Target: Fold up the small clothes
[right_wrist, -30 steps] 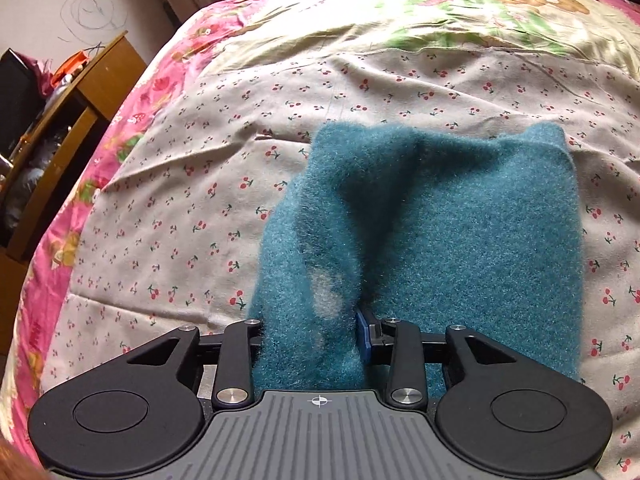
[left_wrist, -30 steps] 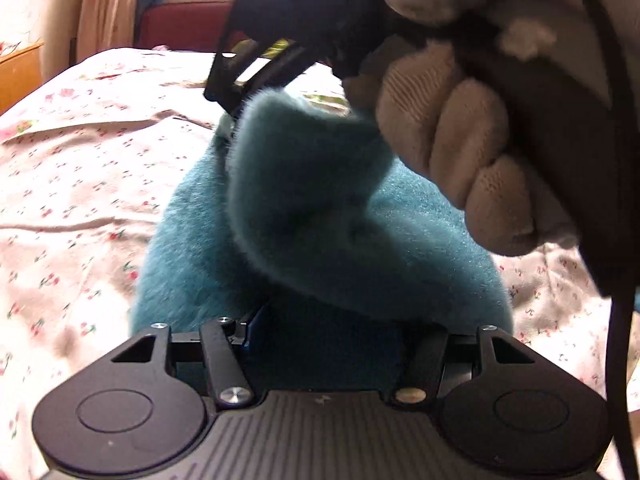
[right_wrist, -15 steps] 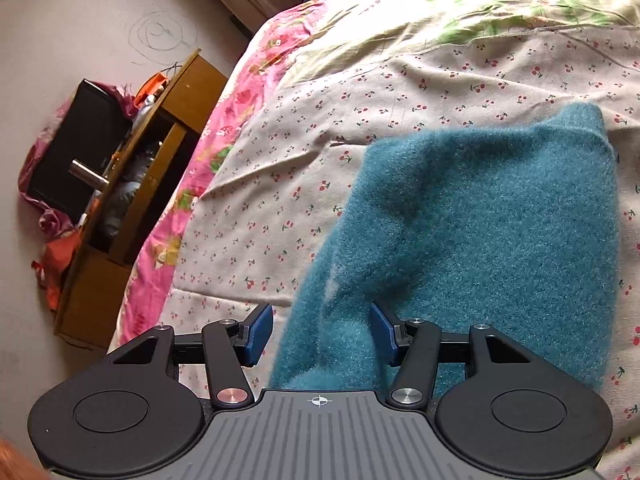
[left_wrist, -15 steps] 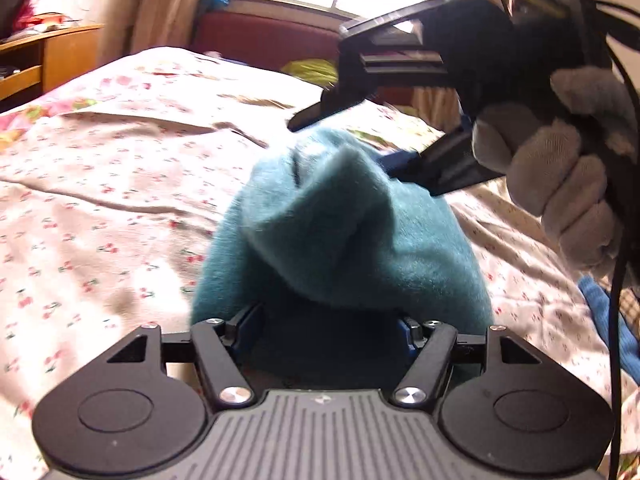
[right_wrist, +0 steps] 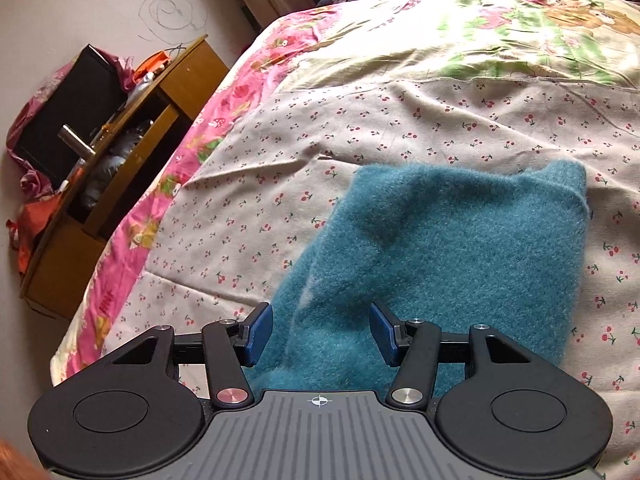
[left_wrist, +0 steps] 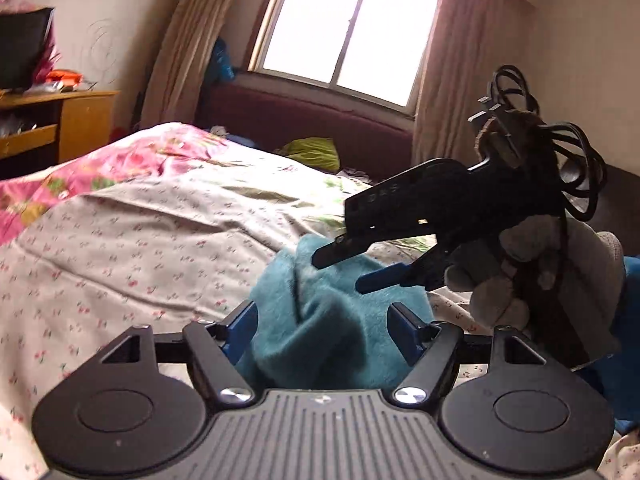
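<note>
Left claw [left_wrist: 322,326] spread wide, blue pads clear of the cloth, gripping nothing. Right claw [right_wrist: 316,330] likewise parted, teal fleece bunched up between the fingers but not pinched. Seen from the left wrist, right claw [left_wrist: 340,266] hovering just over the far side of the teal fleece garment [left_wrist: 332,320], held by a gloved hand [left_wrist: 532,280] with black cables [left_wrist: 560,152] looped above it.

Teal fleece garment [right_wrist: 440,252] lying on the bed [right_wrist: 280,184], near end rumpled and raised under both claws, far end flat with two small corners poking out along the far edge. A pale patch showing in the fold near the left pad.

Open sheet all round the garment: far and to the left plenty of bare cherry-print cotton, creased. Bed edge dropping off on the left, trimmed in pink floral border [right_wrist: 132,248].

Beyond that edge, a wooden cabinet [right_wrist: 112,184] with an open shelf stuffed with things, a black box [right_wrist: 68,116] on top. Far end of the room: bright window [left_wrist: 348,28], curtains [left_wrist: 176,48] either side, dark red headboard [left_wrist: 304,116] below, green bundle [left_wrist: 312,152] beside it.
</note>
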